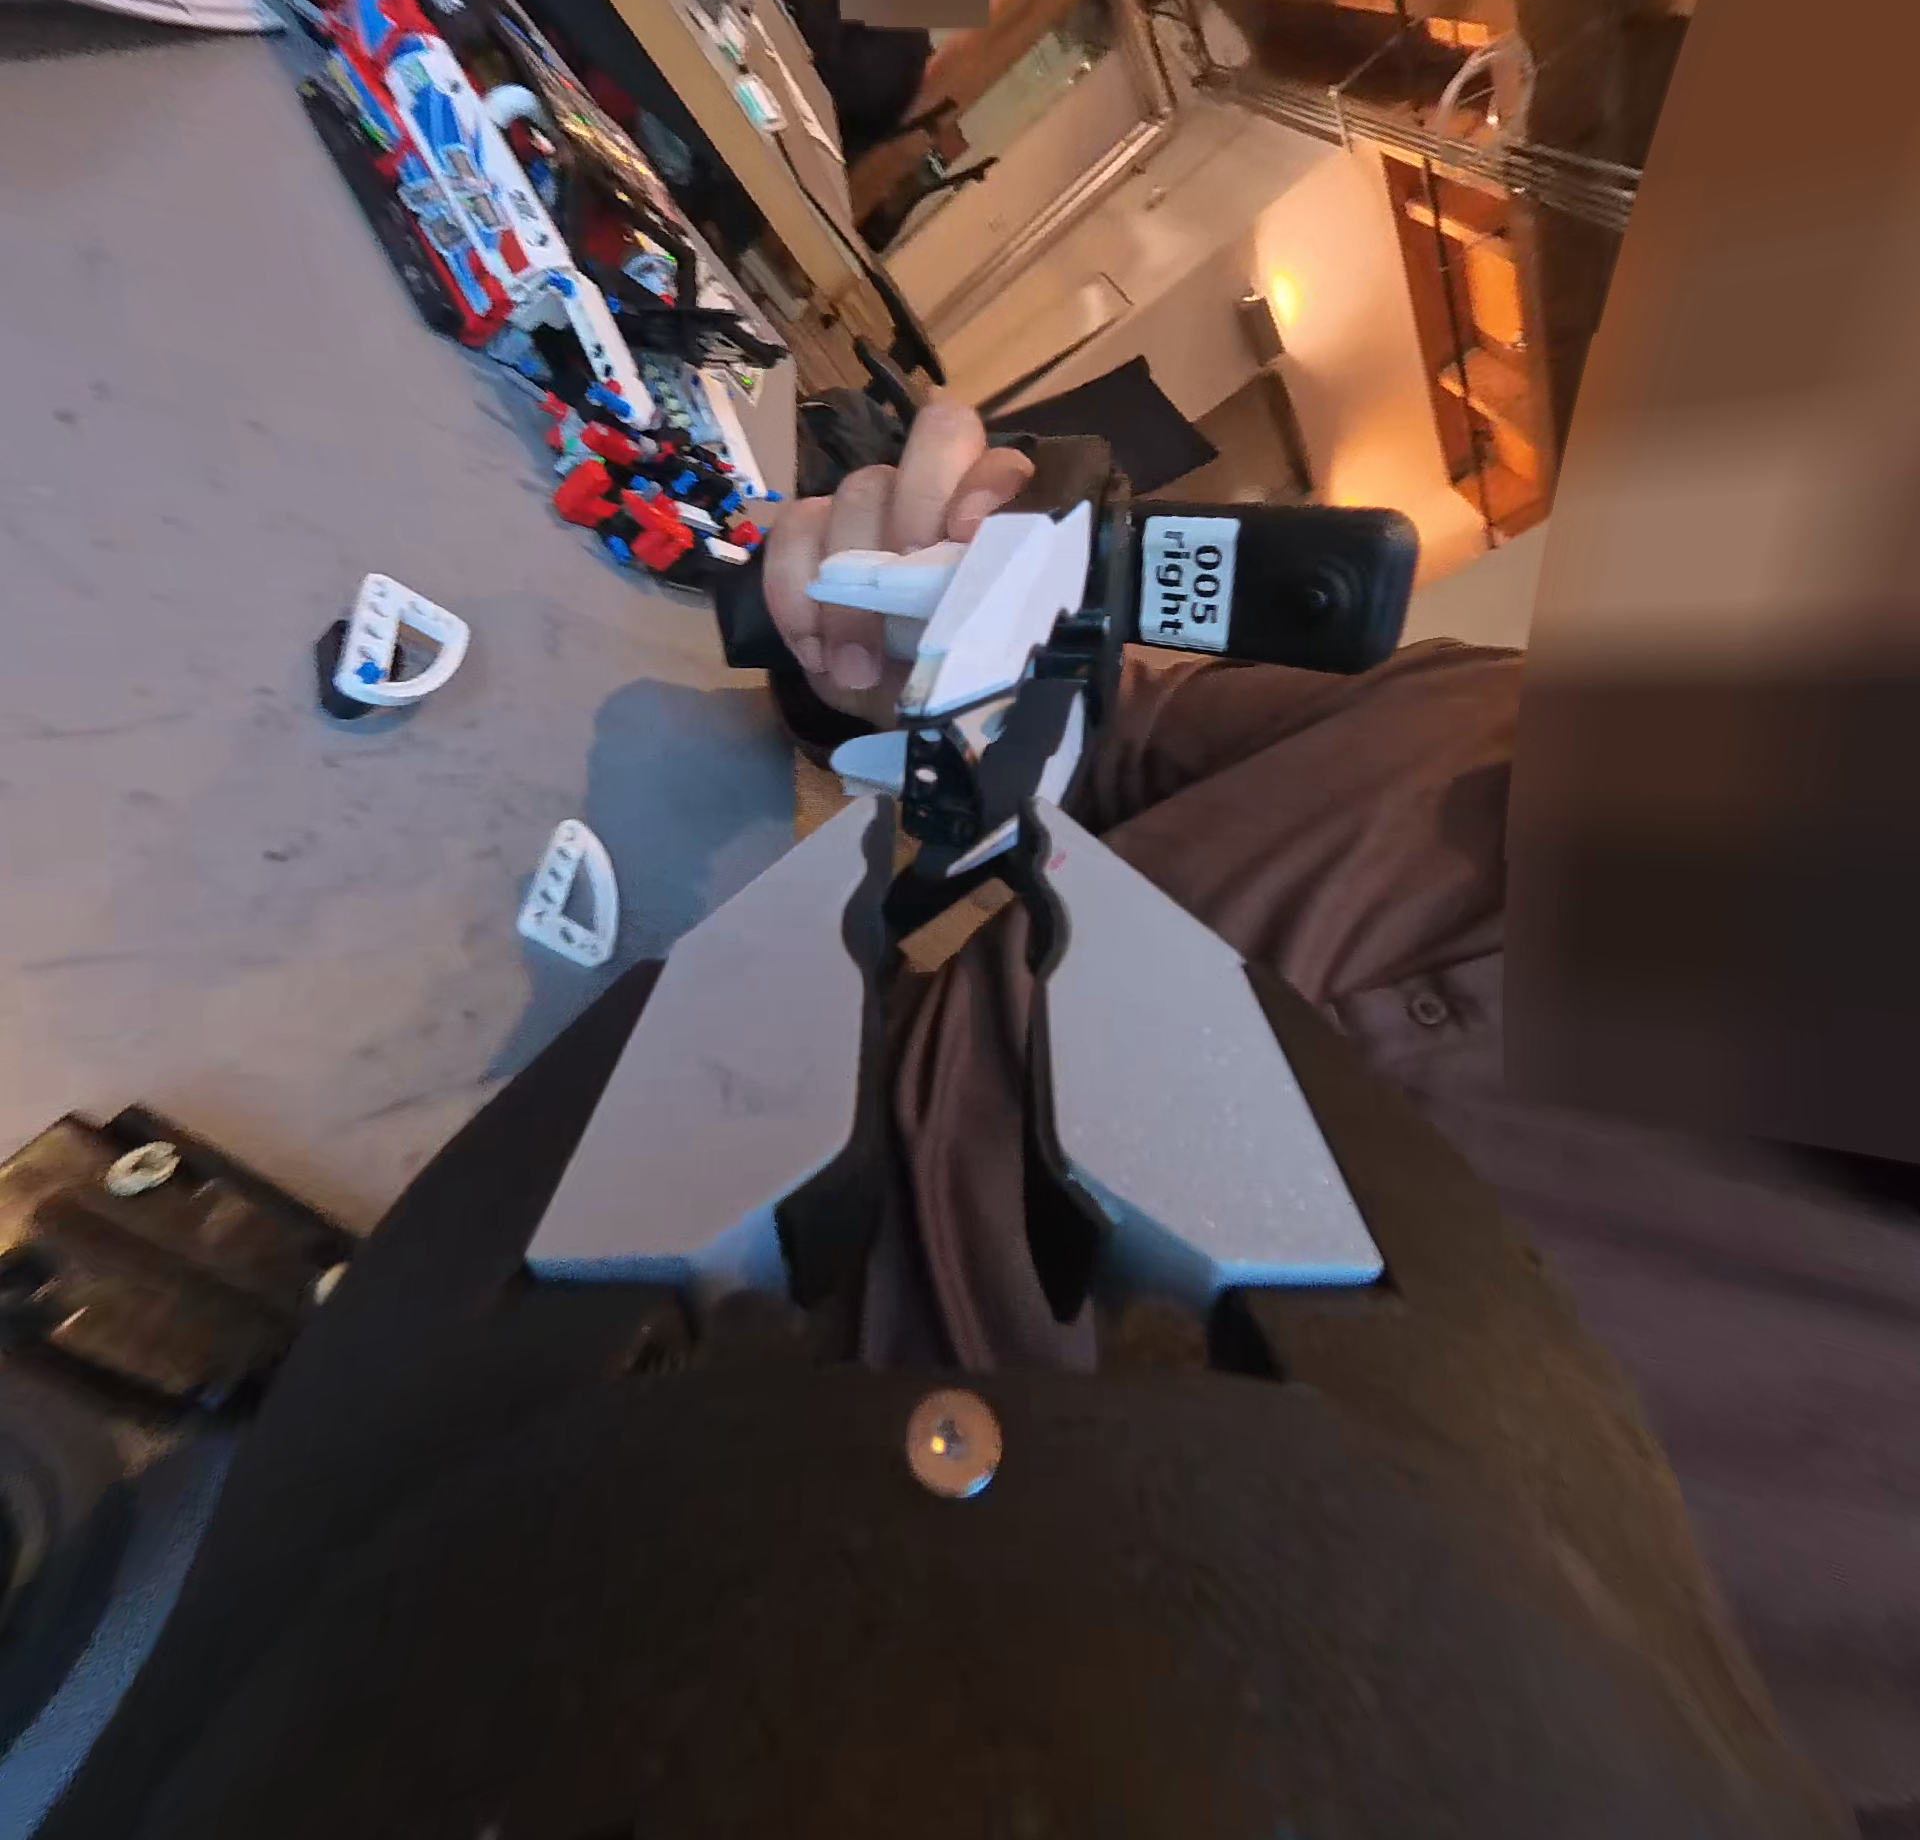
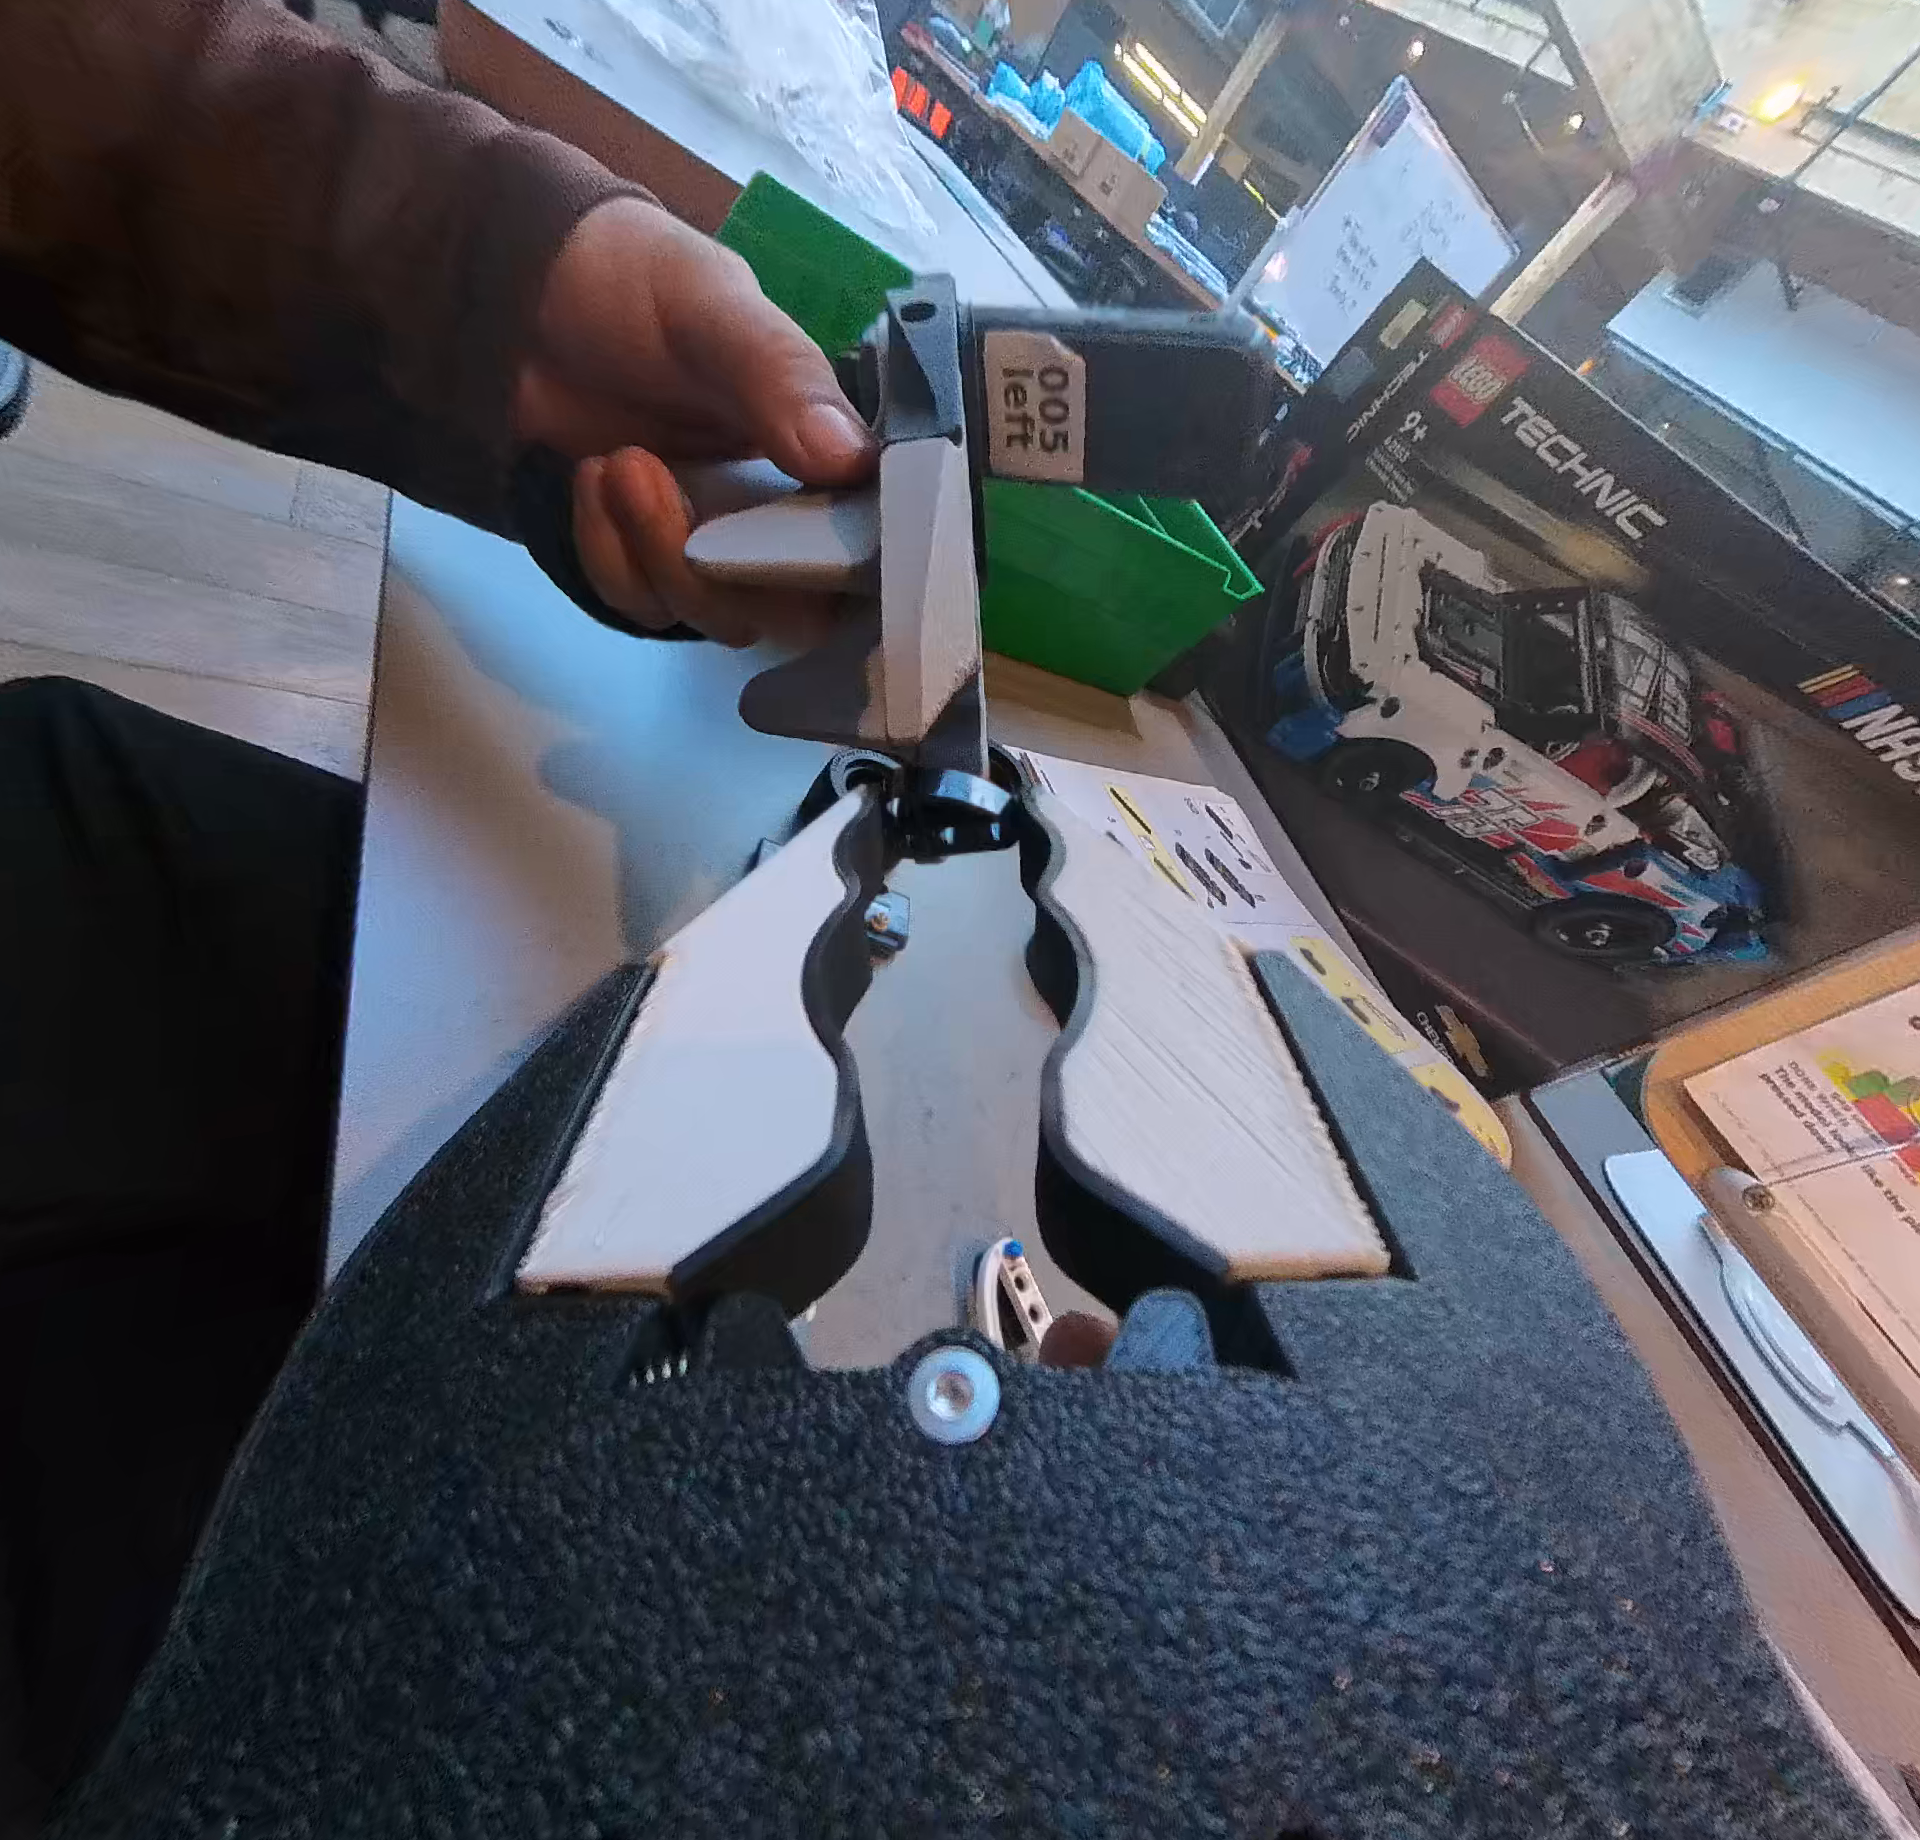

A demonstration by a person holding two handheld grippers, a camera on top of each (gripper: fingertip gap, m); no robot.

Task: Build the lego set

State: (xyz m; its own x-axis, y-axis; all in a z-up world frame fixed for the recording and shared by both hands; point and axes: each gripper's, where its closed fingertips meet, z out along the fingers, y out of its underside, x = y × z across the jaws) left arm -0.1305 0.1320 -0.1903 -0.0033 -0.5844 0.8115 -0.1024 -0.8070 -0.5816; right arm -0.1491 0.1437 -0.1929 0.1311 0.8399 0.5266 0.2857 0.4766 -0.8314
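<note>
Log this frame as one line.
left gripper: shut on black lego piece | right gripper: shut on same piece | held above table | loose white pieces on table

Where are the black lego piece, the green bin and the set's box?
black lego piece [image 2: 951, 803], right wrist view, on its rounded ring end.
green bin [image 2: 1091, 585], right wrist view, on its front wall.
lego set box [image 2: 1507, 710], right wrist view, on the printed lid.

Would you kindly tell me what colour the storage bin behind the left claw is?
Bright green; the storage bin shows best in the right wrist view.
</note>
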